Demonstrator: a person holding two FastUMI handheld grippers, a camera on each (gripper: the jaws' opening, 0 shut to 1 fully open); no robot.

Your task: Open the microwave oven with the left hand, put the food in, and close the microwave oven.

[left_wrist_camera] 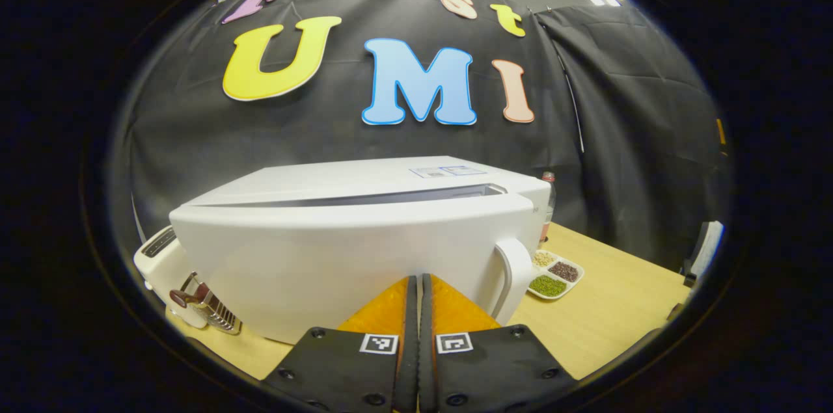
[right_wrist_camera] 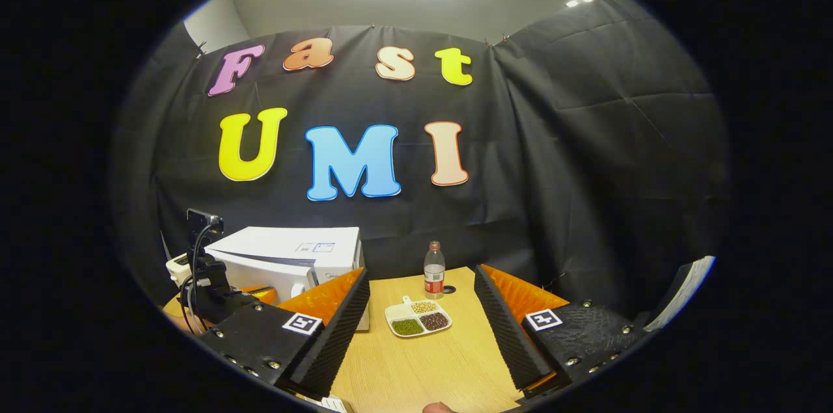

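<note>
In the left gripper view the left tool [left_wrist_camera: 418, 309] sits lowest, its two fingers [left_wrist_camera: 390, 309] pressed together with nothing between them, right up against the front of the one white microwave oven [left_wrist_camera: 364, 237]. The oven's door stands slightly ajar, a dark gap running along its top edge, and its single curved handle [left_wrist_camera: 514, 276] lies just right of the fingertips. To the oven's left sit one white toaster [left_wrist_camera: 156, 253] and one metal grater-like item [left_wrist_camera: 208, 306], both on the wooden desk [left_wrist_camera: 618, 296]. To the oven's right rests one white food tray [left_wrist_camera: 556, 273] with three compartments, holding green, dark and pale grains; one bottle [left_wrist_camera: 548, 201] stands behind it, partly hidden by the oven. In the right gripper view the right tool [right_wrist_camera: 422, 319] is wide apart and empty, its two fingers [right_wrist_camera: 338, 322] framing the same three-part tray on the desk, well short of it. Beyond the tray stands the bottle, and to the left the oven, with the left tool near its front.
</note>
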